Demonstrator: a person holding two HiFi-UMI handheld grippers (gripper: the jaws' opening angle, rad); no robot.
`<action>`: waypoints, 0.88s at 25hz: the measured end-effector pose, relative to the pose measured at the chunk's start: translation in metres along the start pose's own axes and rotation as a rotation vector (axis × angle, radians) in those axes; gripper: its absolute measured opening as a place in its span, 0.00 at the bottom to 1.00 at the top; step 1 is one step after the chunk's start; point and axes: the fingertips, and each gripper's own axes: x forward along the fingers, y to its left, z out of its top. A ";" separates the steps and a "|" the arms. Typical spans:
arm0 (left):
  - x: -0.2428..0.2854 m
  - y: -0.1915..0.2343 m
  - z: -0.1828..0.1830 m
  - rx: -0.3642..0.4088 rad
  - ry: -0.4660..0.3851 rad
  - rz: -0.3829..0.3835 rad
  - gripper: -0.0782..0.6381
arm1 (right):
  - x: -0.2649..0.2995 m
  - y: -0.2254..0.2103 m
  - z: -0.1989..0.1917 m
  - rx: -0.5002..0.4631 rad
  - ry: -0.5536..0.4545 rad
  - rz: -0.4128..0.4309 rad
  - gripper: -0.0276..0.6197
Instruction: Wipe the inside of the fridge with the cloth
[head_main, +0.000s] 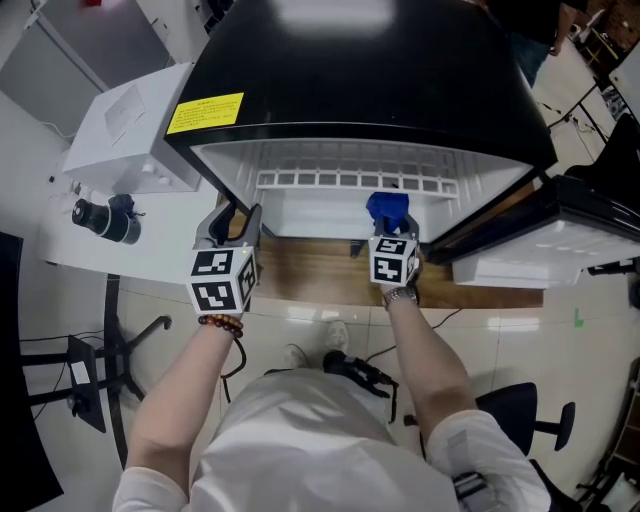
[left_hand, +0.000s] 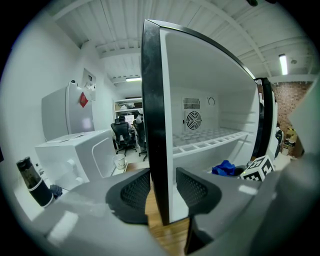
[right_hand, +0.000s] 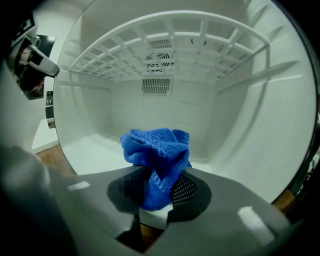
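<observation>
From the head view, a small black fridge (head_main: 350, 70) stands on a wooden desk (head_main: 310, 275). Its door (head_main: 545, 250) is swung open to the right. A yellow sticker (head_main: 205, 112) sits on top of the fridge. The left gripper (head_main: 232, 222) is at the fridge's left front edge. The right gripper (head_main: 392, 238) is at the middle of the opening and holds a blue cloth (head_main: 387, 208) just inside the fridge. A white shelf (head_main: 345, 180) runs across the inside. A white box (head_main: 125, 130) sits left of the fridge, with a dark bottle (head_main: 105, 218) in front of it.

In the left gripper view, the jaws are closed on the front edge of the fridge's left wall, one on each side of it. Past the wall, the cloth (left_hand: 225, 168) shows low inside the fridge, next to the right gripper's marker cube. A round fan (left_hand: 193, 120) is on the back wall.

In the right gripper view, the jaws squeeze the bunched cloth (right_hand: 157, 150), which sticks up above them. The cloth is low in the white fridge, under the shelf and in front of the back wall.
</observation>
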 end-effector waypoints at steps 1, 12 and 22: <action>0.000 0.000 0.000 -0.001 -0.001 0.002 0.33 | -0.001 -0.008 -0.002 0.003 0.004 -0.014 0.18; 0.001 0.000 0.000 -0.016 -0.009 0.015 0.33 | -0.024 -0.040 0.004 0.070 -0.028 -0.071 0.18; 0.002 0.000 0.000 -0.021 -0.009 0.015 0.33 | -0.049 0.081 0.050 0.064 -0.128 0.188 0.18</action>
